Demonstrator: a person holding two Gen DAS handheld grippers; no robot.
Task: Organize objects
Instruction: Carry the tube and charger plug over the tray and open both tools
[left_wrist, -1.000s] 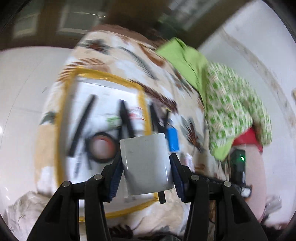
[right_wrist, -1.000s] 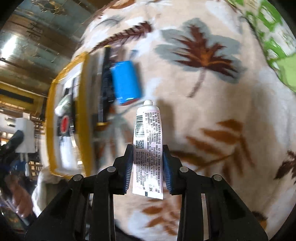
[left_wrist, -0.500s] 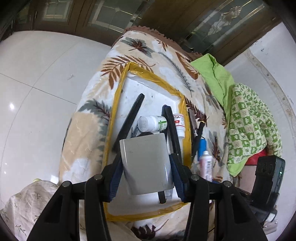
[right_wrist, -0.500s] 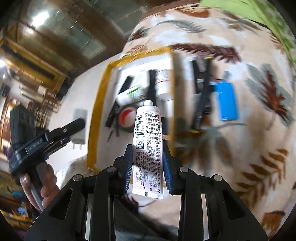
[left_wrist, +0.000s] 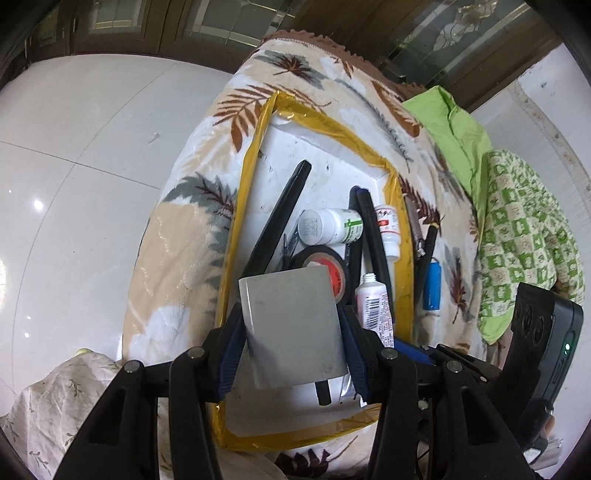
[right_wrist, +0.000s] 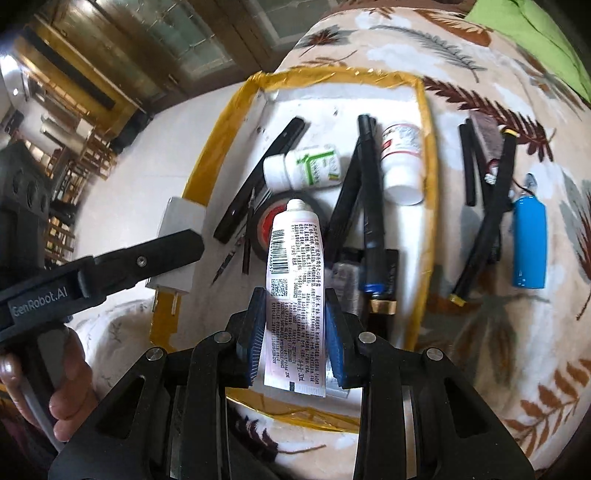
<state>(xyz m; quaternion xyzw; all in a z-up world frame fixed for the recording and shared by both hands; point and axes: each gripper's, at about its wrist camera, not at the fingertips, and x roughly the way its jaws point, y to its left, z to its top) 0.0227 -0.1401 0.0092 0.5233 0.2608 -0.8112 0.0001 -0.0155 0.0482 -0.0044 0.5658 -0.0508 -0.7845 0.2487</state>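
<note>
The left gripper (left_wrist: 293, 336) is pinching a white plug adapter (left_wrist: 291, 326) between its blue pads, holding it over the near part of the white tray with yellow tape edge (left_wrist: 236, 206). The right gripper (right_wrist: 295, 328) is squeezing a white tube (right_wrist: 295, 291), its cap pointing toward the tray. Inside the tray are lying a roll of black tape (left_wrist: 325, 258), two white bottles (right_wrist: 306, 168) and several black pens. A blue battery (right_wrist: 529, 245) is resting outside, on the leaf-patterned blanket (right_wrist: 498, 332), beside some black sticks (right_wrist: 487, 210).
</note>
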